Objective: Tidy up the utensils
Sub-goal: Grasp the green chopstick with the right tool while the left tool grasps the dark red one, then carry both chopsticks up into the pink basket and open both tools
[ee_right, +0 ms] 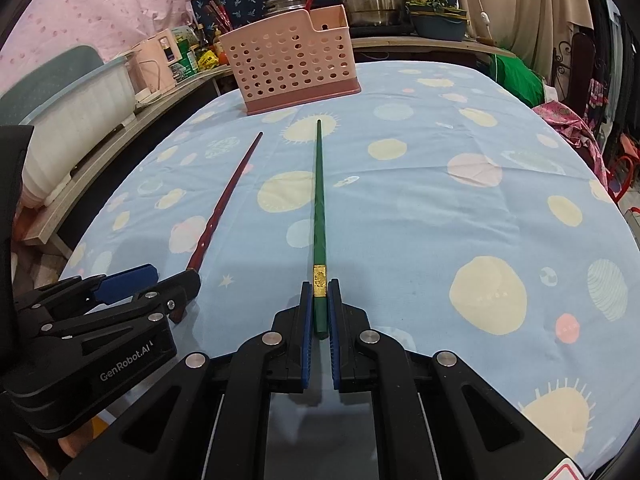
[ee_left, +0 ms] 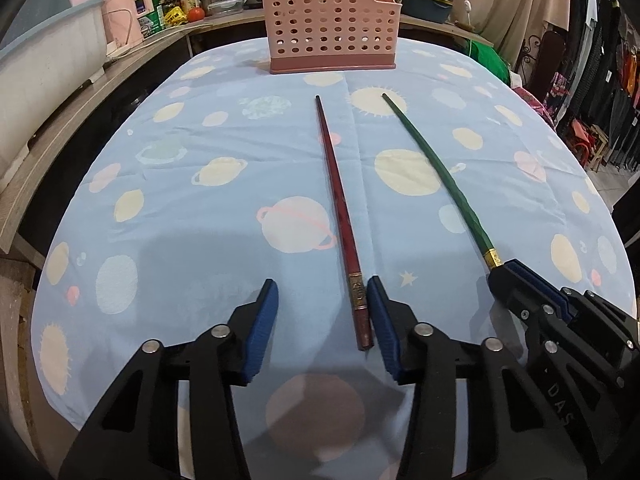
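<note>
Currently two chopsticks flat on blue planet-print tablecloth (ee_left: 180, 240), thick ends toward the grippers, tips toward pink perforated utensil basket (ee_left: 332, 24) standing upright at far edge of cloth.

Left gripper (ee_left: 322, 312): jaws apart, straddling thick end of red chopstick (ee_left: 338, 208). Right-hand blue pad (ee_left: 382, 328) just beside the gold-banded section, touching or nearly so, cannot tell which; left-hand pad well clear of it. No clamp visible.

Right gripper (ee_right: 319, 312): jaws together, clamped on thick end of green chopstick (ee_right: 320, 200), just behind gold band. Shaft straight ahead along the fingers, tip short of the basket.

Red and green chopsticks near each other, not touching, slightly splayed toward the basket. Red-handled utensils visible behind basket (ee_right: 290, 60) in right wrist view; whether inside it, cannot tell.
</note>
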`<action>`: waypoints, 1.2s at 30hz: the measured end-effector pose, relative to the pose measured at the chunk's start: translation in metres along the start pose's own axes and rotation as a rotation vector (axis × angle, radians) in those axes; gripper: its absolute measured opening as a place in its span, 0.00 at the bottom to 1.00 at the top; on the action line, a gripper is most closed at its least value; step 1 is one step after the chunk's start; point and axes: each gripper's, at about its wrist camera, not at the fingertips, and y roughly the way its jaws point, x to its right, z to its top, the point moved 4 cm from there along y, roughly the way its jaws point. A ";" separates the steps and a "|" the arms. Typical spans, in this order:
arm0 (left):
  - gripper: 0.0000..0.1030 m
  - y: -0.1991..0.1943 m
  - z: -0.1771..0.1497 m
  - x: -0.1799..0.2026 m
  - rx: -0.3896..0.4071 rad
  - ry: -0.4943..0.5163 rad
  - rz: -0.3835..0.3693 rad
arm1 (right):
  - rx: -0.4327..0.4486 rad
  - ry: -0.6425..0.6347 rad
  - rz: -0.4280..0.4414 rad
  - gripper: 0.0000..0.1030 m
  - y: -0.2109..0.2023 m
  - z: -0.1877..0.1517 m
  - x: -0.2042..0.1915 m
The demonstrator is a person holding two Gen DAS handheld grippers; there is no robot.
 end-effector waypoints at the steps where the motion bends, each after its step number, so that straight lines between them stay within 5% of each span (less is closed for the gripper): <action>1: 0.31 0.000 0.000 0.001 0.001 0.001 -0.002 | -0.001 0.001 0.001 0.07 0.000 0.000 0.000; 4: 0.15 -0.001 0.000 0.002 0.002 0.007 -0.010 | -0.001 0.005 0.005 0.07 0.000 0.000 0.000; 8: 0.07 0.000 0.001 0.002 -0.009 0.011 -0.018 | -0.004 0.014 0.018 0.07 -0.002 -0.002 -0.001; 21: 0.07 -0.012 0.007 -0.002 -0.034 -0.015 -0.025 | 0.030 0.025 0.064 0.07 -0.023 0.008 -0.007; 36: 0.07 -0.059 0.049 -0.002 0.062 -0.020 -0.029 | 0.156 0.040 0.110 0.07 -0.063 0.068 -0.013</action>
